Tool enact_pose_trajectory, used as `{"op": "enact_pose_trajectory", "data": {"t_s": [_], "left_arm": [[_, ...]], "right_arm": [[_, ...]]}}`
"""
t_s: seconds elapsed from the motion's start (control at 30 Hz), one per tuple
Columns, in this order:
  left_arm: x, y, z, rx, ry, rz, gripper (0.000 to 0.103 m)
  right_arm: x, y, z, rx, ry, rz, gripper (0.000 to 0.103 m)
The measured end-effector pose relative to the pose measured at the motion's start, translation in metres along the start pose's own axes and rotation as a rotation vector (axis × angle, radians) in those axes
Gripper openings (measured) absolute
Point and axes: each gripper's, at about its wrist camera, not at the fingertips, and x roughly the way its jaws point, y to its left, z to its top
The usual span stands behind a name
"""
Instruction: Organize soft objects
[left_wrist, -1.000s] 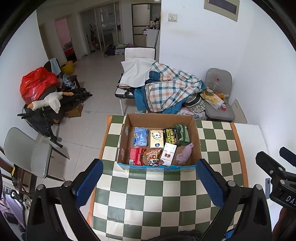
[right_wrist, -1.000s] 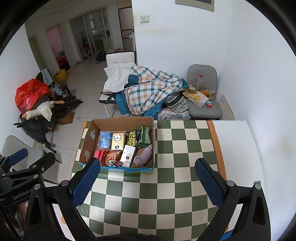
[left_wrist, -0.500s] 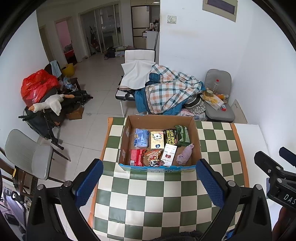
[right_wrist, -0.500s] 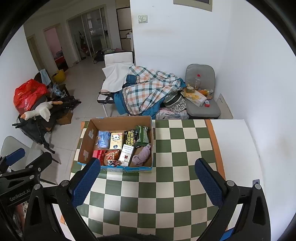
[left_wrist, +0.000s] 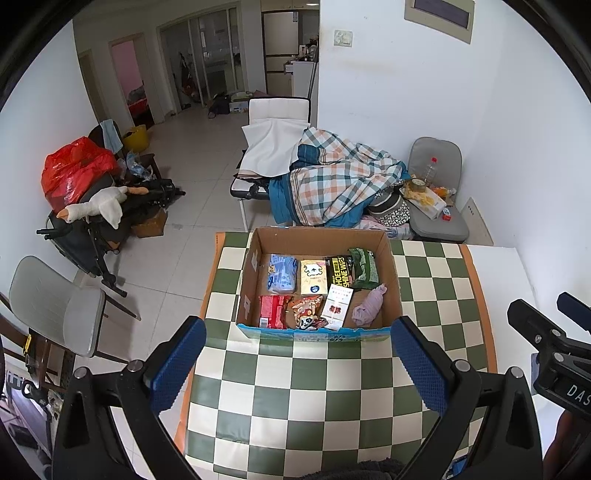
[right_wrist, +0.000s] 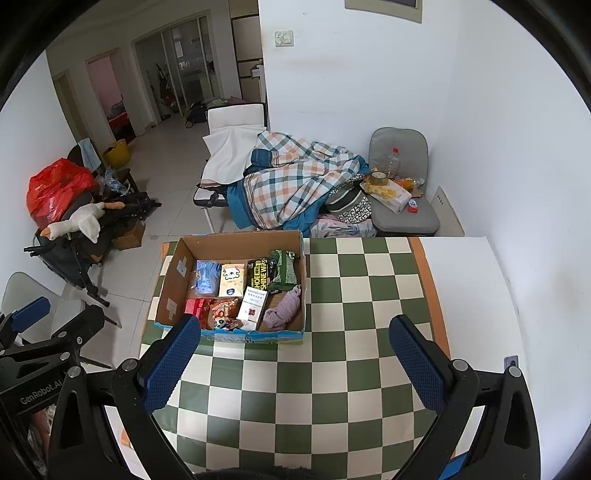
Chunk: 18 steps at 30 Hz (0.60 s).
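An open cardboard box (left_wrist: 393, 280) (right_wrist: 170, 280) stands on a green-and-cream checkered tablecloth. It holds several packets: a blue pack (left_wrist: 282, 273), a cream tissue pack (left_wrist: 313, 277), a black wipes pack (left_wrist: 338, 271), a green pack (left_wrist: 364, 267), red snack bags (left_wrist: 273, 312), a white carton (left_wrist: 337, 308) and a crumpled lilac cloth (left_wrist: 369, 305) (right_wrist: 284, 308). My left gripper (left_wrist: 295, 369) is open and empty, high above the table in front of the box. My right gripper (right_wrist: 295, 365) is open and empty, to the right of the box.
The tablecloth (right_wrist: 332, 369) covers a white table (right_wrist: 472, 288) against the right wall. Beyond it are a chair with a plaid blanket (left_wrist: 332, 184), a grey chair with a bottle (left_wrist: 432, 192), a stroller with a plush goose (left_wrist: 96, 206) and a grey chair (left_wrist: 55, 306) at left.
Both grippers have risen and drawn back slightly, so the box looks a little smaller and farther. Nothing in the box has moved; both stay open.
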Motion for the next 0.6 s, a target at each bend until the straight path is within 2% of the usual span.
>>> {"op": "enact_pose_trajectory", "data": {"t_s": [0.6], "left_arm": [[-0.0019, 0.002, -0.0018, -0.001, -0.003, 0.001, 0.103]], "right_arm": [[0.0002, -0.001, -0.0016, 0.001, -0.003, -0.005, 0.103]]}}
